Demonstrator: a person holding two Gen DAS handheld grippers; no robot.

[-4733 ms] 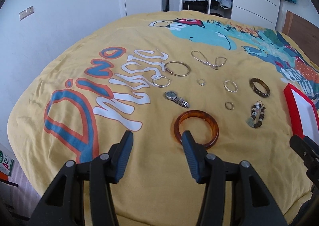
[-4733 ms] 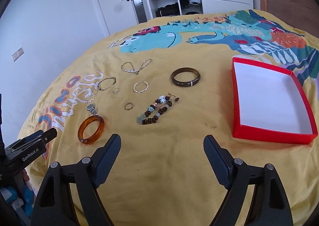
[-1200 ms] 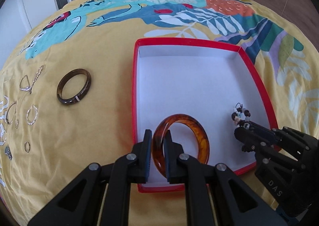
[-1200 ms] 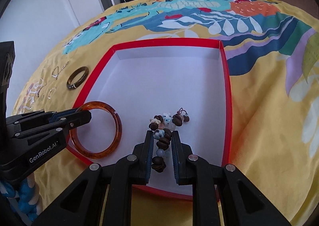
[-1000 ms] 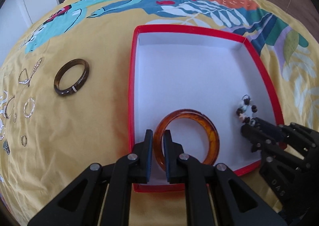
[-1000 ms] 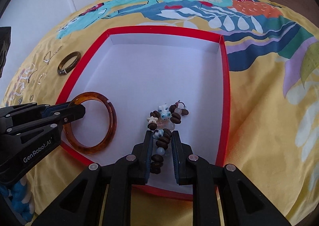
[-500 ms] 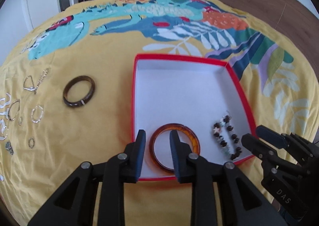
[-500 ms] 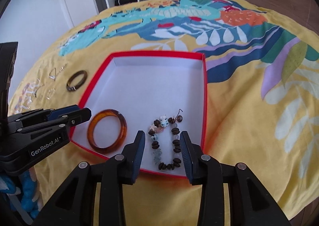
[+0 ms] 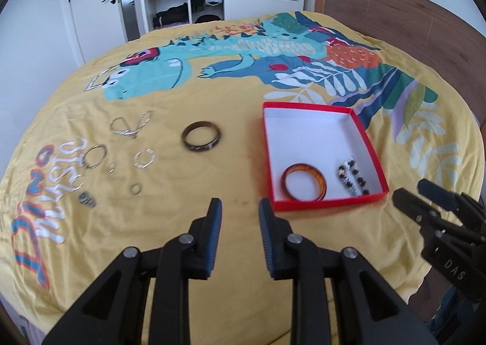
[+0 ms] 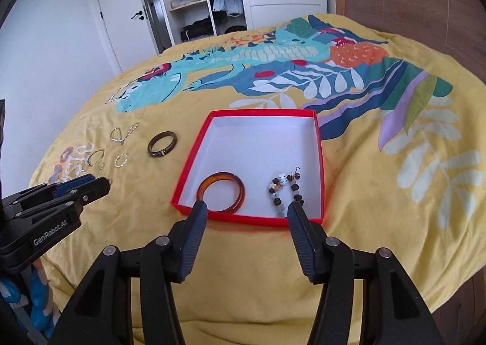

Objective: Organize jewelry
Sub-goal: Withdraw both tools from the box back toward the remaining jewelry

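Note:
A red box (image 9: 369,138) (image 10: 319,144) with a white floor sits on the yellow bedspread. Inside it lie an amber bangle (image 9: 304,182) (image 10: 222,192) and a beaded bracelet (image 9: 352,176) (image 10: 284,188), both free. My left gripper (image 9: 240,208) hangs open above the bedspread, left of the box's near corner, with nothing between its fingers. My right gripper (image 10: 246,210) is above the box's near rim, its jaws opening and empty. A dark brown bangle (image 9: 201,136) (image 10: 162,143), a silver chain (image 9: 130,126), thin rings (image 9: 145,159) and a watch (image 9: 87,199) lie left of the box.
The bedspread (image 9: 212,71) carries a dinosaur print and lettering at the left. A wooden headboard (image 9: 395,16) stands at the back right, an open wardrobe (image 10: 200,4) and a door (image 10: 121,19) behind. The bed's near edge drops off below the grippers.
Both grippers let go of their pieces in the box, opened, and pulled up and back. The amber bangle and beaded bracelet now lie free on the box floor.

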